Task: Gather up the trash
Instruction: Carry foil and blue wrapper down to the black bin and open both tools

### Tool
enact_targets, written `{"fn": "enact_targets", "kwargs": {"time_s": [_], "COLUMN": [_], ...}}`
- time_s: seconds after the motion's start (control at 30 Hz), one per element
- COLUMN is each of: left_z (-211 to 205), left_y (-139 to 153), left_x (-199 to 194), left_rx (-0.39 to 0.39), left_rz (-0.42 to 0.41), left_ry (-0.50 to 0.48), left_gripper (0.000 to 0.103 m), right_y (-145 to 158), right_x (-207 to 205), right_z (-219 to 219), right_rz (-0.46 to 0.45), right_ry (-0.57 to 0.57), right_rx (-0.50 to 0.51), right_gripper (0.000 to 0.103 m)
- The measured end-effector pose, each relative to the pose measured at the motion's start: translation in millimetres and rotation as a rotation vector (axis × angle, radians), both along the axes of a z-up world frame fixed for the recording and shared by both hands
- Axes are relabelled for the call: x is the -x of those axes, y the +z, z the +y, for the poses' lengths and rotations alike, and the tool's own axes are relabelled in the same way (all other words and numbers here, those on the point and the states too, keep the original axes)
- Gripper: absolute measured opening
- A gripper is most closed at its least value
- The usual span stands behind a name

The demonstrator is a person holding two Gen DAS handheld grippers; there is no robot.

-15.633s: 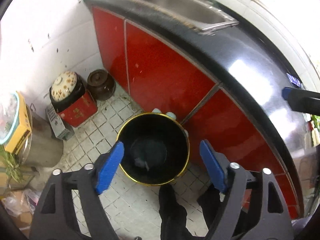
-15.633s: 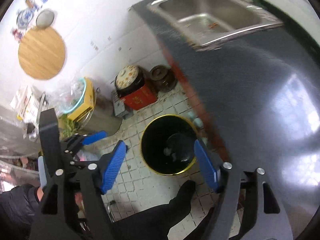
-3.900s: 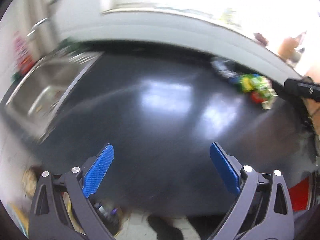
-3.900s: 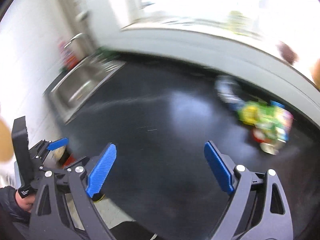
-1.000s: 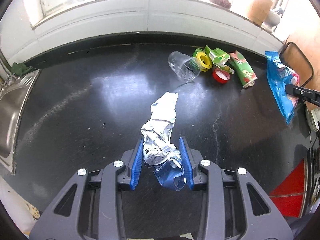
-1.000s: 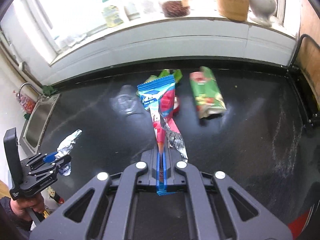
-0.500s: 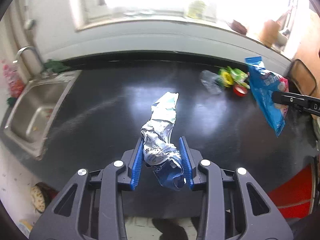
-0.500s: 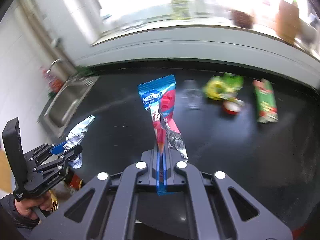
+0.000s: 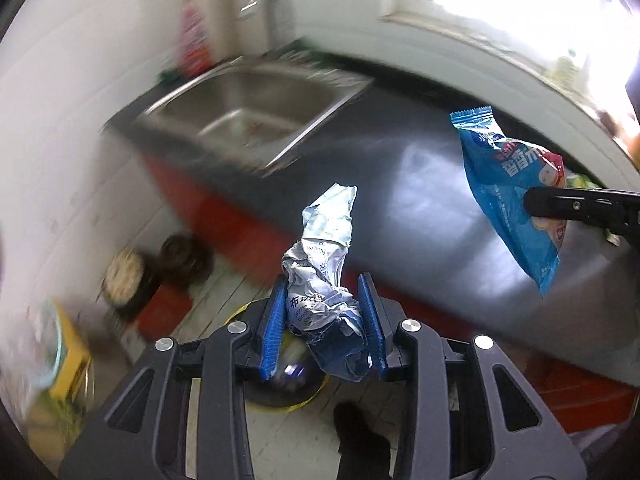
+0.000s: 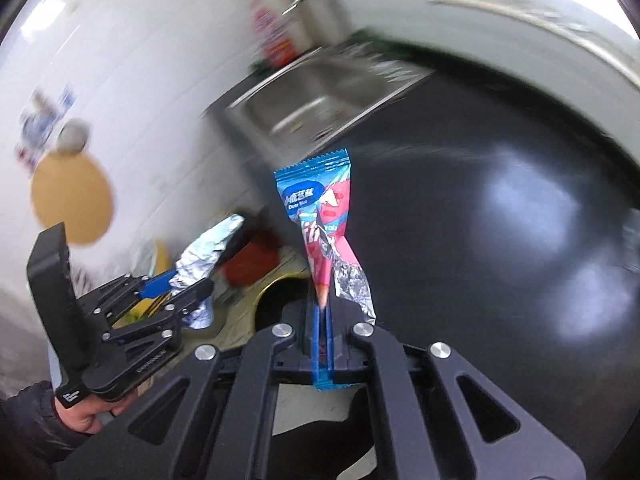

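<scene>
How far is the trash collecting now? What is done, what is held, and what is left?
Done: two pieces are picked up. In hand: the left gripper is shut on a crumpled silver wrapper, and the right gripper is shut on a blue snack packet. Left: neither piece is released yet; the yellow-rimmed bin shows on the floor below the left gripper.

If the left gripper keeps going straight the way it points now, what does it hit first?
Probably the black countertop edge or the red cabinet front just below it. The left gripper, shut on the crumpled foil wrapper, points there, but motion blur leaves depth unclear.
</scene>
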State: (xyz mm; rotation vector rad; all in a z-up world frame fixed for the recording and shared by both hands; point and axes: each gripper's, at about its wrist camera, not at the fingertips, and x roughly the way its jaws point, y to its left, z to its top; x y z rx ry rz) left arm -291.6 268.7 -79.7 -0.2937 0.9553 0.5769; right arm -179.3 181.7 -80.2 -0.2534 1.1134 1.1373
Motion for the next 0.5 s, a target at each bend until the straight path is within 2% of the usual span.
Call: {"fn": "enact_targets", "kwargs": {"time_s": [0.2, 0.37, 0.5], "left_z": [37, 56, 74], "left_y": [-47, -84, -107], "left_x": [61, 81, 88], "left_rx": [0.083, 0.144, 0.186], "left_rz": [0.052, 0.069, 0.059], "left_ry": [0.133, 0.165, 0.195], "left_gripper": [0.035, 0.035, 0.035], "right_y": [-50, -89, -108], "right_x": [45, 66, 72], "right_z": [72, 118, 131], "right_rz": [0.083, 0.116, 0.126], "right_ry": [0.140, 0.193, 0.207], "right_rx": [0.095, 0.169, 0.203], "right_gripper": [0.003, 0.003, 0.003]}}
